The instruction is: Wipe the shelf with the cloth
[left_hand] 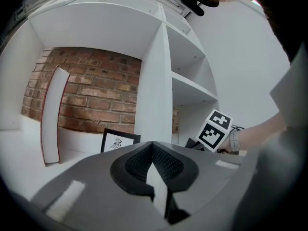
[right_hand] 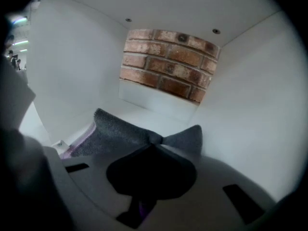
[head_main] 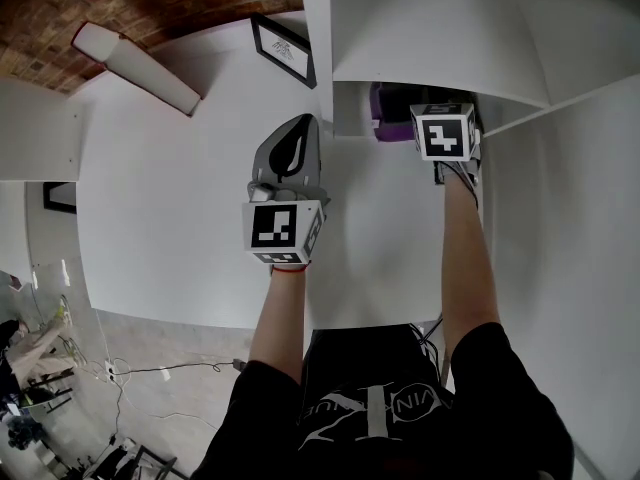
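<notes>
Two claws: the right claw (right_hand: 153, 147) clamps the grey cloth (right_hand: 118, 131) on the shelf (right_hand: 166, 115) floor; press it flat, sweep into the back corners; the left claw (left_hand: 153, 153) hangs closed, empty, outside.

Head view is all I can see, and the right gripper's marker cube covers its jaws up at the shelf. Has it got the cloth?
Observer: Yes. In the right gripper view the right gripper is shut on the grey cloth, which bunches just past its tips.
Operator: Is the cloth down on the shelf surface?
Observer: It appears to lie on the compartment floor, with its purple edge toward the left wall.
Operator: And the left gripper?
Observer: The left gripper is shut with nothing between its jaws, and it points at the shelf's upright divider.
</notes>
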The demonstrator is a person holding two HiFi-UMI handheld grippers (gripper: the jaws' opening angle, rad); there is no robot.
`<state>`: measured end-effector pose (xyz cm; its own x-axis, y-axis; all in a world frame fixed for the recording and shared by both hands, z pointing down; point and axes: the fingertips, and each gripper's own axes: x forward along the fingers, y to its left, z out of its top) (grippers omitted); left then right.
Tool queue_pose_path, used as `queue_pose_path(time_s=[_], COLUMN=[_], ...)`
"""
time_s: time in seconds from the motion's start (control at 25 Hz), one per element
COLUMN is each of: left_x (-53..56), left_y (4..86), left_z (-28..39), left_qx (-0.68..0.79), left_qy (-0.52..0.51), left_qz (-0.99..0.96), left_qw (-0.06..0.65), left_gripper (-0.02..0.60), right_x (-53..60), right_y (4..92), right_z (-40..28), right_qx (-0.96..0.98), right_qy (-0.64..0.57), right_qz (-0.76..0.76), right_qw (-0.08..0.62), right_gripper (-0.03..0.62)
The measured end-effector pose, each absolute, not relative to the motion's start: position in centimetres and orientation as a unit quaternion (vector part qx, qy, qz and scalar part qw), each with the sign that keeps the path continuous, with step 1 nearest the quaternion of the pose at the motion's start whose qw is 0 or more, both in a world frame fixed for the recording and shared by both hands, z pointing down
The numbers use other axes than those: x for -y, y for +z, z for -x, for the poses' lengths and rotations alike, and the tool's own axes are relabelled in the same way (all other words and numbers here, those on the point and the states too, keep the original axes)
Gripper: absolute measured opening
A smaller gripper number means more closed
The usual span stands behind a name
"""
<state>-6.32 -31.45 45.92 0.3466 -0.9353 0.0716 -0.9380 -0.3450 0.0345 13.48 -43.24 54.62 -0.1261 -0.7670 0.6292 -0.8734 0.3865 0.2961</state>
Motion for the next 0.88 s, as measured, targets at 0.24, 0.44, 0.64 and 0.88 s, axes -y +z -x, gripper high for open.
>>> queue_pose_path(time_s=[0.24, 0.44, 0.64, 0.88], left_x=[30.2, 29.6, 29.3, 29.5], left_y=[45.5, 45.6, 45.6, 45.8], left_z=[6.9, 6.9, 7.2, 7.9], left_qx=[0.572, 0.570, 0.569, 0.572], left_qy=[0.015, 0.014, 0.022, 0.018], left_qz=[-0.819, -0.820, -0.821, -0.819], left_qw=[0.043, 0.049, 0.042, 0.047], left_gripper=[0.011, 0.011, 0.011, 0.011], right_x=[41.1, 39.8, 39.0, 38.4], right_y=[54.7, 54.5, 55.0, 55.0], right_z=[-12.9, -9.6, -6.4, -1.5], right_qx=[0.742, 0.761, 0.787, 0.824], right_qy=[0.102, 0.102, 0.116, 0.103], right_qz=[-0.551, -0.528, -0.494, -0.426], right_qw=[0.369, 0.362, 0.351, 0.359], right_gripper=[0.025, 0.023, 0.023, 0.023])
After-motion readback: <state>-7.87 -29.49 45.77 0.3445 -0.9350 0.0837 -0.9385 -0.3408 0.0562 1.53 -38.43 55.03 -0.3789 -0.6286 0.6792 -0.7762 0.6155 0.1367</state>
